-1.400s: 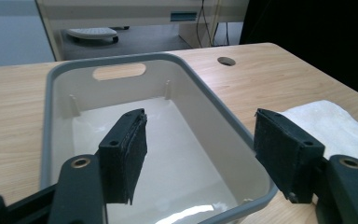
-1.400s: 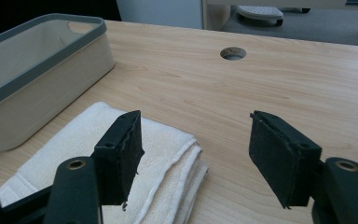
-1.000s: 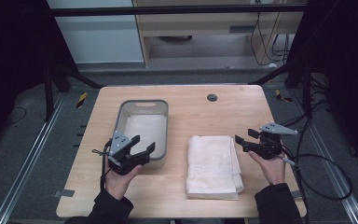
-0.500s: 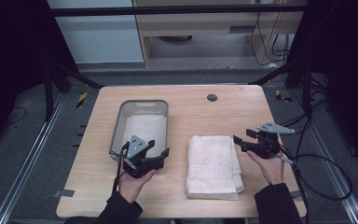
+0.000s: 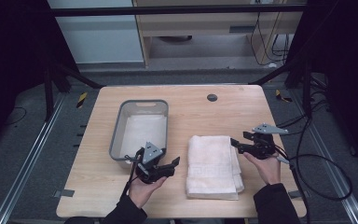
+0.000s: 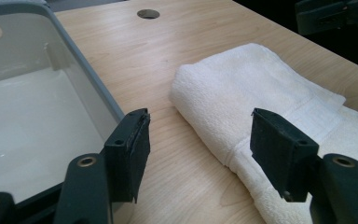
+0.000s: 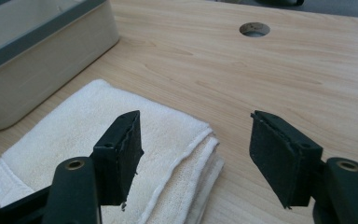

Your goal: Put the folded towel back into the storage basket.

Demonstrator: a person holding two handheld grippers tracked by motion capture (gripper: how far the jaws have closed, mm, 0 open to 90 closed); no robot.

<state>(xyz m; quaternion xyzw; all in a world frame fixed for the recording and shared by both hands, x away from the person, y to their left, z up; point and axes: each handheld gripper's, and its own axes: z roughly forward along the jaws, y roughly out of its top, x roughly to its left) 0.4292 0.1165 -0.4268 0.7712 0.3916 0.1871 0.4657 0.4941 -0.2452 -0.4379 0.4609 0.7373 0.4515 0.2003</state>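
The left gripper [image 5: 168, 164] is held in the person's left hand [image 5: 142, 189] near the front edge of the wooden table [image 5: 191, 112], with its jaws spread wide and nothing between them; its black fingertips [image 6: 133, 140] point toward the folded white towel [image 5: 213, 165], which lies just to that gripper's right, apart from it; in the left gripper view the towel [image 6: 261, 107] runs from the middle to the right, its near folded edge passing beneath the right-hand jaw, while bare tabletop [image 6: 168, 60] shows in the gap between the jaws; the grey basin [image 5: 140, 128] sits just ahead of and beside the left gripper, and in the left gripper view the basin [image 6: 42, 107] takes up the left side, its rim just beyond the left-hand jaw, its pale inner floor bare; the right gripper [image 5: 237, 141] is held in the person's right hand [image 5: 265, 165] at the towel's right side, jaws likewise wide apart and holding nothing, its tips over the towel's far right corner; whether they touch the cloth cannot be told from the high view; in the right gripper view the towel's [image 7: 121, 154] layered corner lies under and just beyond the left-hand jaw, with bare wood [image 7: 284, 79] under the right-hand one, the basin's outer wall [image 7: 37, 56] off to the far left, and a round hole [image 7: 254, 29] in the table well ahead; a black cable [image 5: 326, 177] trails from the right gripper off the table's right edge.
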